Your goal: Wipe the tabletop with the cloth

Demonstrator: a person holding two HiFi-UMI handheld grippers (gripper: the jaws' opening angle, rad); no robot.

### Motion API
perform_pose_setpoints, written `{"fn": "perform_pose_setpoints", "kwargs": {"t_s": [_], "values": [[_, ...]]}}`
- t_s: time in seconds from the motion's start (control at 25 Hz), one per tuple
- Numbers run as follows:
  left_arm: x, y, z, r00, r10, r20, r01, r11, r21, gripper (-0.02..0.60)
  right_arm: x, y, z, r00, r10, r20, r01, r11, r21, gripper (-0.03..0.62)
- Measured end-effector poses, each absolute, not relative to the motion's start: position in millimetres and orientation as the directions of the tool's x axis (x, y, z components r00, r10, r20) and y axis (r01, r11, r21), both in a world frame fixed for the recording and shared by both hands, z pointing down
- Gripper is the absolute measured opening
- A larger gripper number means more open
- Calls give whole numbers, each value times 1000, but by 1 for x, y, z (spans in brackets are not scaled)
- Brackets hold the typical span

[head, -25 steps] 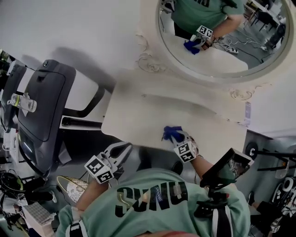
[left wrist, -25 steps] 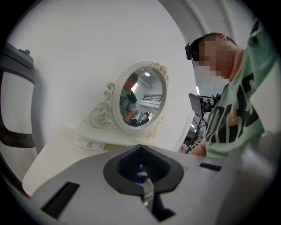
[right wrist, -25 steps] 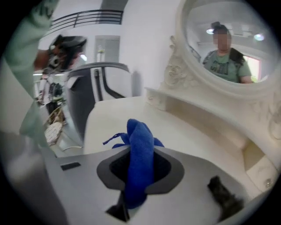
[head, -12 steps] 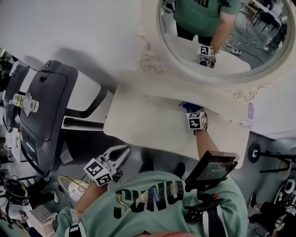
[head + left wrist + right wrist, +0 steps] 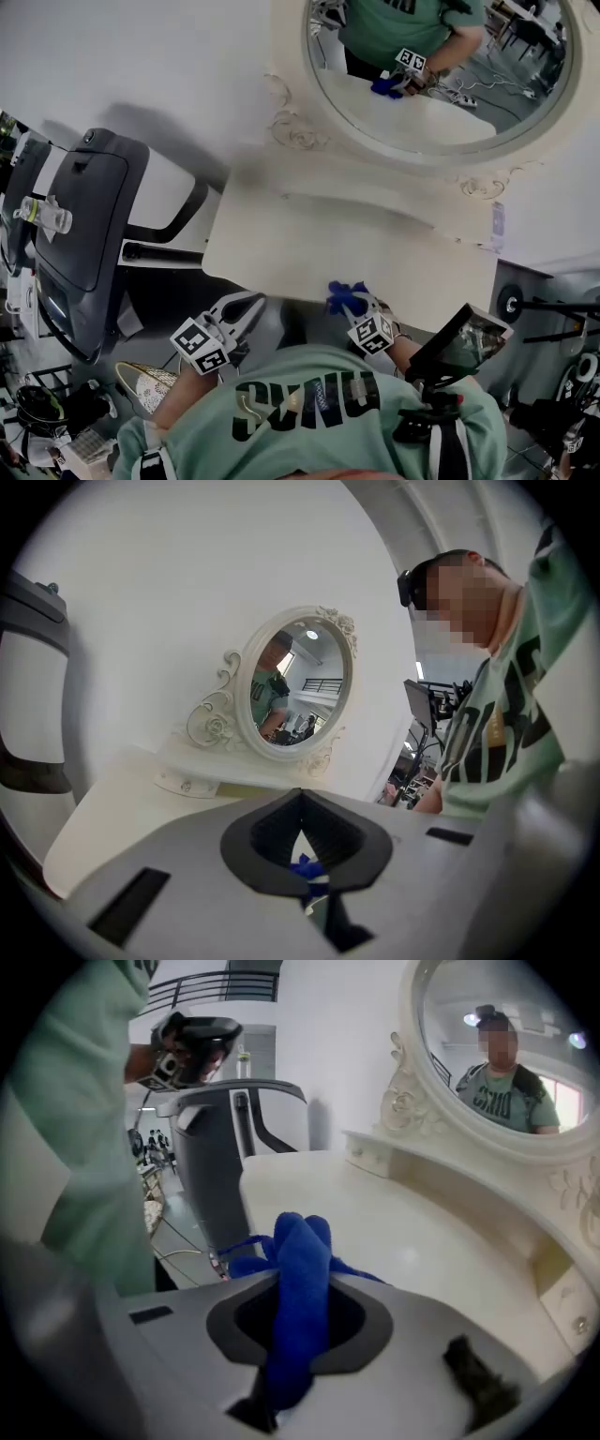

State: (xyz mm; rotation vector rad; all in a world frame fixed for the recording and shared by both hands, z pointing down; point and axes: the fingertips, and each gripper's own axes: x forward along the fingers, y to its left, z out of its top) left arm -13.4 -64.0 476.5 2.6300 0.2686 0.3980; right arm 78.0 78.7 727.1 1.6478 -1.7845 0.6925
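An oval mirror (image 5: pixel 441 75) backs the cream surface (image 5: pixel 309 244), with a grey machine (image 5: pixel 84 225) at left. The right tool (image 5: pixel 352 302) pinches the bunched blue cloth (image 5: pixel 343 292) at the surface's lower edge; the left tool (image 5: pixel 255 300) is pressed together.

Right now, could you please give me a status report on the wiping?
Left gripper shut, empty. Right gripper shut on blue cloth at tabletop near edge. Surface bare ahead.
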Motion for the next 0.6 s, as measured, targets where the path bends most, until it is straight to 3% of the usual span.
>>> {"fn": "perform_pose_setpoints", "kwargs": {"t_s": [0.32, 0.48, 0.6], "values": [[-6, -45, 473, 932, 284, 223, 151, -867, 475, 6, 67, 89, 728, -115, -688, 717, -992, 118, -46, 61], [-14, -49, 472, 937, 265, 228, 131, -871, 473, 6, 174, 71, 717, 91, -739, 668, -985, -167, -50, 63], [-22, -53, 474, 938, 248, 241, 110, -874, 473, 6, 282, 59, 712, 314, -689, 653, -925, -377, 47, 63]]}}
